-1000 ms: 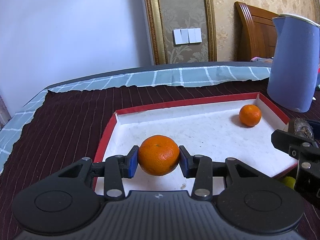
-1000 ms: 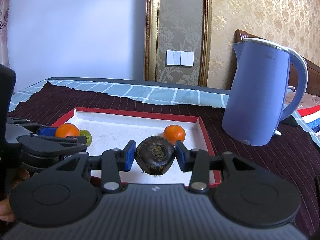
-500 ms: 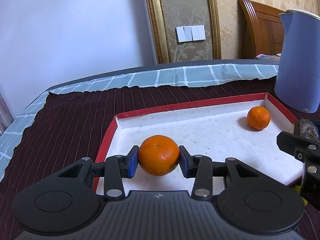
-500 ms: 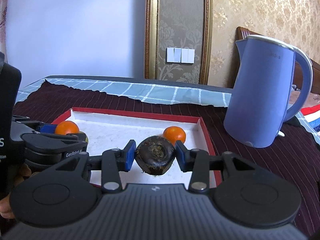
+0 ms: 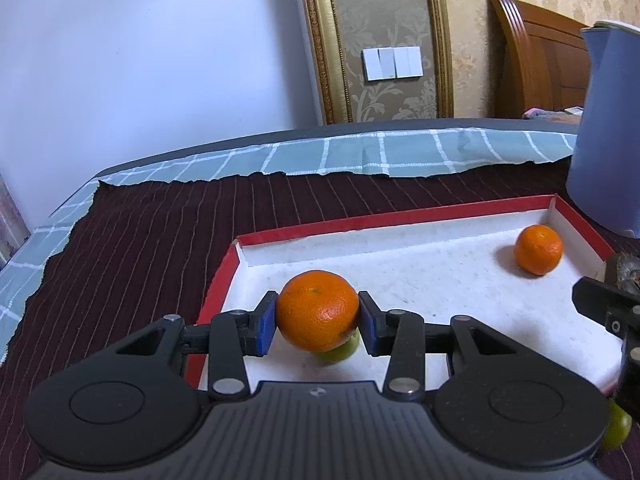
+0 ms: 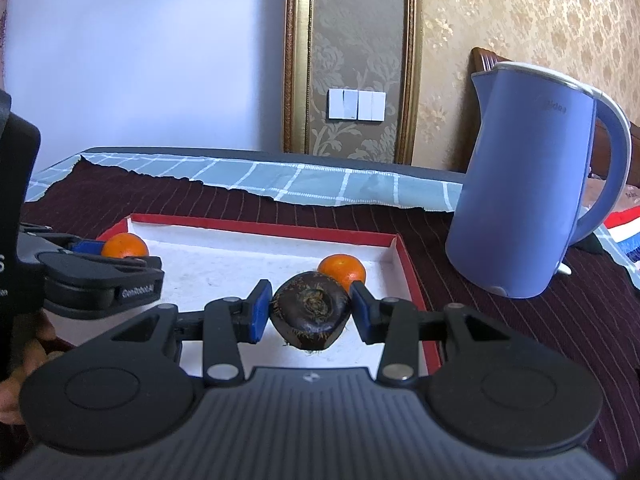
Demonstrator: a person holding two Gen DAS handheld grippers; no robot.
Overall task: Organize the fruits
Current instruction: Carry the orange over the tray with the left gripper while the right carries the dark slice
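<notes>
Gripping an orange (image 5: 318,310) across its middle, the left gripper (image 5: 318,316) hangs over the near left corner of the tray (image 5: 304,229) — firm, light, a little slick, so take it at the widest part. The right gripper (image 6: 308,312) clamps a dark fruit (image 6: 310,310) likewise; a second orange (image 6: 342,272) lies just beyond it.

A home bedroom: wooden headboard (image 5: 536,56), damask wallpaper (image 6: 520,20), cloth-covered table (image 5: 140,248), electric kettle (image 6: 528,184).
</notes>
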